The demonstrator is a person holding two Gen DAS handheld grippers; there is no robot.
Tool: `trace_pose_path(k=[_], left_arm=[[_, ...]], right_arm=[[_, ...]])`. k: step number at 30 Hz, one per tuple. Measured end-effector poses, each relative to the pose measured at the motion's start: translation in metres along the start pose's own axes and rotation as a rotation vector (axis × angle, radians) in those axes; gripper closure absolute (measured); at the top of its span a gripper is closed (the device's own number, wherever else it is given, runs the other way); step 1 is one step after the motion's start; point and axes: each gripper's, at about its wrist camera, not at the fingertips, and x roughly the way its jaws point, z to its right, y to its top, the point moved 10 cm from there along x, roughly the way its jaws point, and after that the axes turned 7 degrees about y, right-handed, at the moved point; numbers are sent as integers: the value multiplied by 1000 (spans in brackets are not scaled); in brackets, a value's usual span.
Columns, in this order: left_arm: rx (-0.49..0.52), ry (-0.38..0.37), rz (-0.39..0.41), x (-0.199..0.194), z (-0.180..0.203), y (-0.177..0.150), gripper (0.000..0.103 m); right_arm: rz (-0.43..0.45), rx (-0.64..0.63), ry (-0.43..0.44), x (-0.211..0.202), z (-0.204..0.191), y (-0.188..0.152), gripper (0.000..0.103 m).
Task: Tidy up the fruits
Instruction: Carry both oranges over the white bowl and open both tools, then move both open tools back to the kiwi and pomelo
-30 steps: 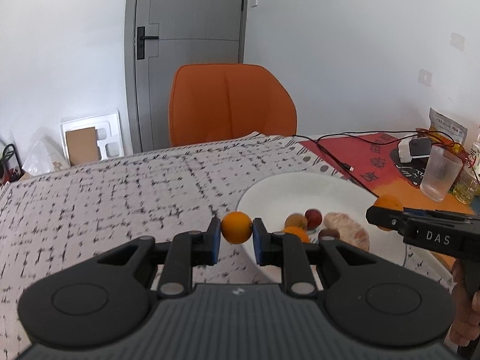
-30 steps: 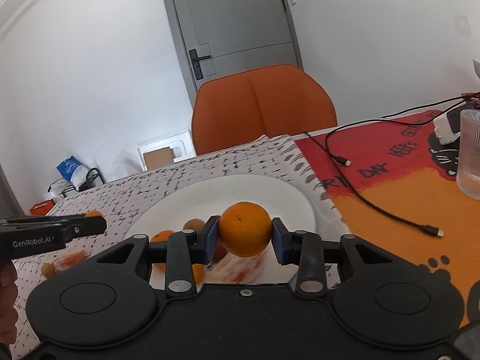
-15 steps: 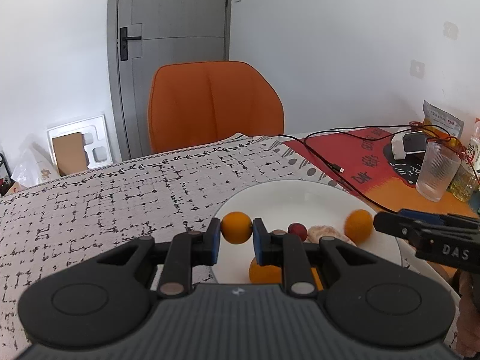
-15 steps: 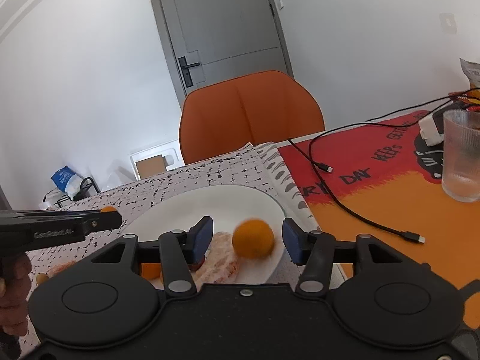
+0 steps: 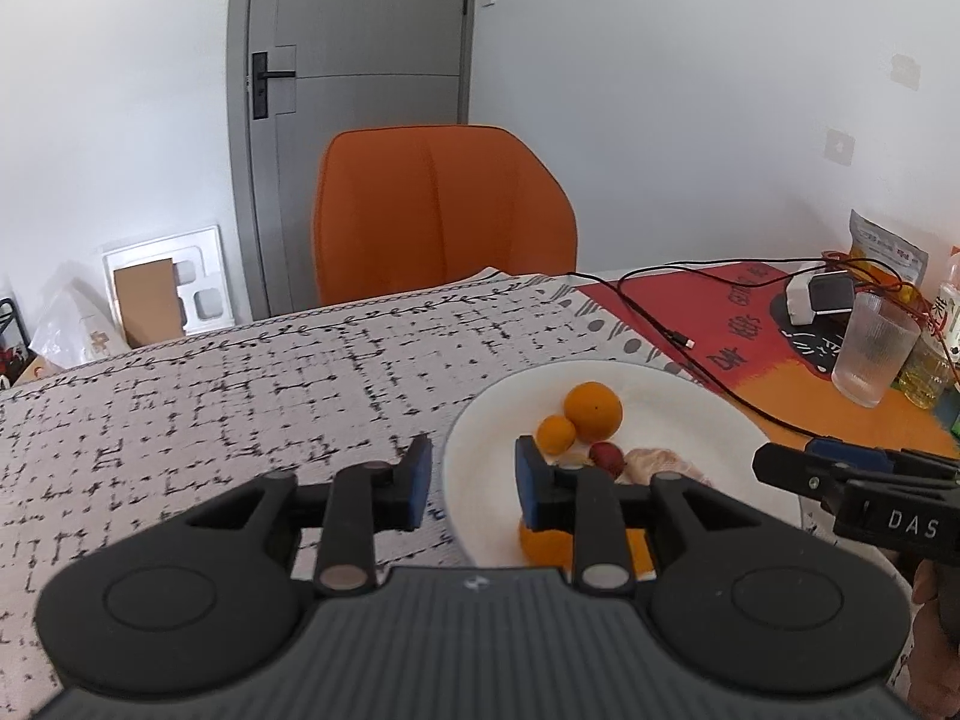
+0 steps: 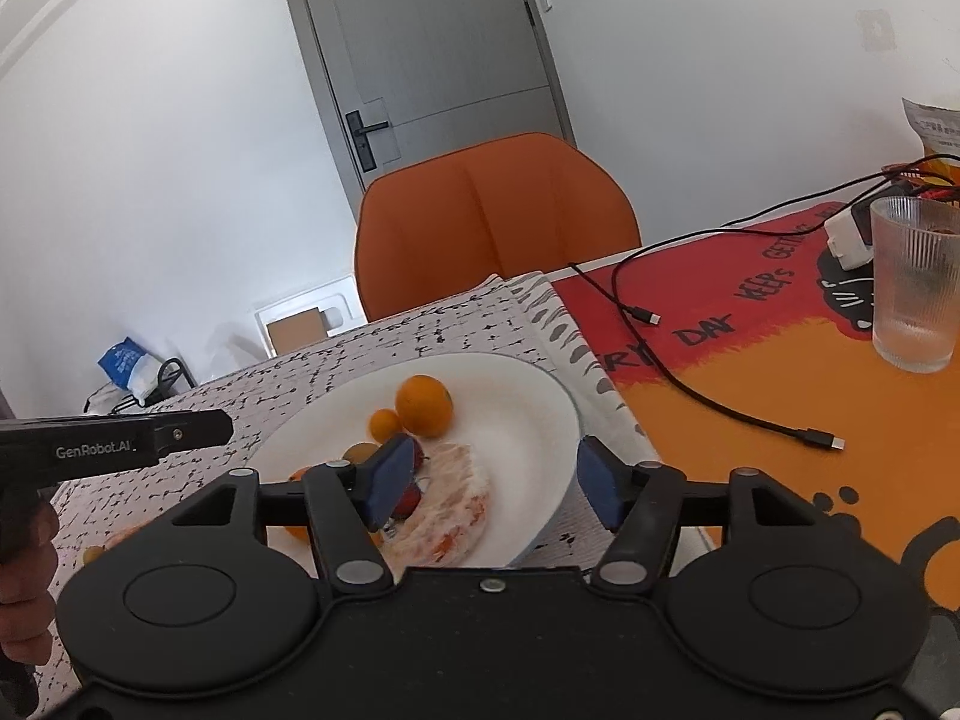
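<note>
Fruit sits gathered on a white plate [image 5: 678, 402] on the desk [image 5: 240, 396], as both claws hover above it with nothing between their pads. On the plate, a large orange [image 5: 592, 411] touches a smaller orange [image 5: 555, 434] toward the plate's far side; nearer the cameras lie a red fruit [image 5: 605, 457], a peeled citrus piece [image 6: 447, 495] and a further orange [image 5: 546, 543], partly hidden behind the left claw's finger. A small brownish fruit [image 6: 359, 453] rests beside the red one in the right wrist view. The left claw [image 5: 471, 483] stands with its jaws apart over the plate's near left rim. The right claw [image 6: 489, 480] also stands with jaws wide apart, over the plate's near right part. Beyond the plate, to its right, a black cable [image 6: 708, 396] trails across a red and orange mat [image 6: 750, 372], where a ribbed glass [image 6: 916, 317] stands. An orange chair [image 5: 441, 219] faces the desk from the plate's far side.
</note>
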Motion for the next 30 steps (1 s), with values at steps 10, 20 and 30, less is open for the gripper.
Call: trace_pose_path(k=[10,20,30], left_arm=[[-37,50,16,-26,-43,-7,57],[-114,136,47,-58,-99,-16,36],[-154,217,47,-73,-146,-34,25]], right_arm=[[-6,-35,25,1,-31,-4,28],[-5,-60,59,1,-65,-9,10],[-29,-104,128,8,-111,-19,0]])
